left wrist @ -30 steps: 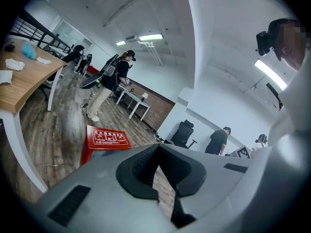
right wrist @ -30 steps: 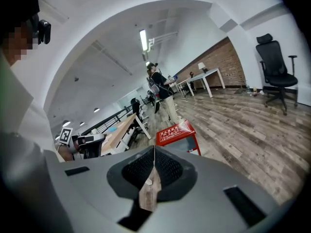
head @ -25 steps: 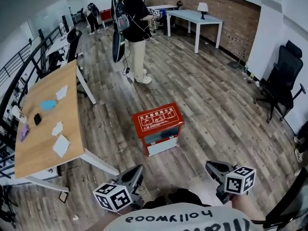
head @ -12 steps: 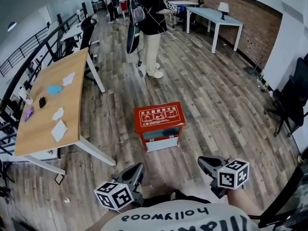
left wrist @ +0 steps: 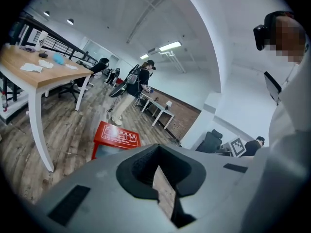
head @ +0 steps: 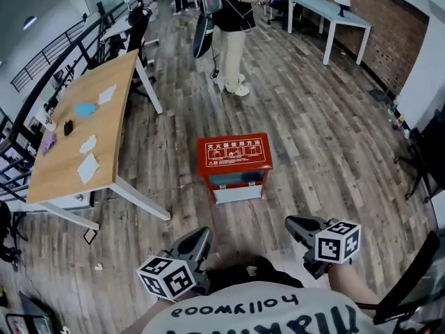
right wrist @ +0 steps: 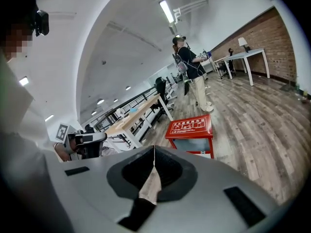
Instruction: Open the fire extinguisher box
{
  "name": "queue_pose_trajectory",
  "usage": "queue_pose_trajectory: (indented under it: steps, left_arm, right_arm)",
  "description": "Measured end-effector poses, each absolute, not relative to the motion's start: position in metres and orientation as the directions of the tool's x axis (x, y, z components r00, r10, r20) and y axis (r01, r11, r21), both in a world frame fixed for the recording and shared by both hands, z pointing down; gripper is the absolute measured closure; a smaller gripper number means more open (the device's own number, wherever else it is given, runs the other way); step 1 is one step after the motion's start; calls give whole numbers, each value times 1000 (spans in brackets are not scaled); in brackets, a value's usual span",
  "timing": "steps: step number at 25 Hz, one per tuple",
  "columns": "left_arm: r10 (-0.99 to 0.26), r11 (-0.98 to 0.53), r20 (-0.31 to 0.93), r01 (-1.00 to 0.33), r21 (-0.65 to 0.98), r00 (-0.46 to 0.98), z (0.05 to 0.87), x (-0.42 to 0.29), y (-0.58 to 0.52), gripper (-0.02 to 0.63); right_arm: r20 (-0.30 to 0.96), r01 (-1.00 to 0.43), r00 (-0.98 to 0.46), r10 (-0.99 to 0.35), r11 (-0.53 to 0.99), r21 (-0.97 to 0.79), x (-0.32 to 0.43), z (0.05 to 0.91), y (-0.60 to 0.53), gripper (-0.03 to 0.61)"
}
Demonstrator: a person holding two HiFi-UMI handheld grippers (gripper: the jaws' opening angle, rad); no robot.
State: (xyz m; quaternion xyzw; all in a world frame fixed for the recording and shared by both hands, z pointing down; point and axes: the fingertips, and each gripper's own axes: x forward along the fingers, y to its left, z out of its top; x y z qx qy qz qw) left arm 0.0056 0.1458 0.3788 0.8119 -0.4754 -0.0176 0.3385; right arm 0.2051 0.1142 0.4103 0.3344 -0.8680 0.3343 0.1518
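The fire extinguisher box (head: 235, 153) is a red metal case with a white-lettered lid and a glazed front, standing on the wood floor with its lid down. It also shows in the left gripper view as the box (left wrist: 115, 137) and in the right gripper view as the box (right wrist: 190, 126). My left gripper (head: 197, 239) is held low, near my body and left of the box, jaws shut and empty. My right gripper (head: 293, 225) sits to the right at similar distance, also shut with nothing in it. Both are well short of the box.
A long wooden table (head: 64, 160) with papers and small items stands to the left. A person (head: 233, 19) stands beyond the box. A white table (head: 327, 9) is at the back right by the brick wall, and a black office chair (head: 427, 158) at the right edge.
The head view has tilted and shifted, so the box now sits a little higher and more central. Both grippers stay low by my body, shut throughout.
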Motion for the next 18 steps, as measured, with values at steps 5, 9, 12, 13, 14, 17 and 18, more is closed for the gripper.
queue_pose_trajectory:
  steps: [5, 9, 12, 13, 14, 17, 18]
  left_arm:
    - [-777, -327, 319, -780, 534, 543, 379, 6, 144, 607]
    - [-763, -329, 339, -782, 529, 550, 384, 4, 131, 607]
    - [-746, -325, 352, -771, 548, 565, 394, 0, 111, 607]
    - [-740, -325, 353, -765, 556, 572, 397, 0, 102, 607]
    - [-735, -330, 350, -757, 564, 581, 398, 0, 92, 607]
    - [-717, -368, 330, -735, 570, 614, 394, 1, 65, 607]
    - [-710, -379, 327, -730, 569, 624, 394, 0, 57, 607]
  right_arm:
    - [488, -658, -752, -443, 557, -507, 194, 419, 106, 568]
    - [507, -653, -754, -418, 559, -510, 184, 427, 95, 568]
    - [530, -669, -738, -417, 555, -495, 182, 430, 81, 568]
    - [535, -676, -732, -422, 548, -493, 182, 430, 75, 568]
    - [539, -683, -726, -427, 539, -493, 182, 430, 69, 568]
    - [549, -703, -709, -443, 511, -495, 183, 431, 52, 568]
    - [553, -707, -704, -446, 505, -495, 182, 432, 46, 568]
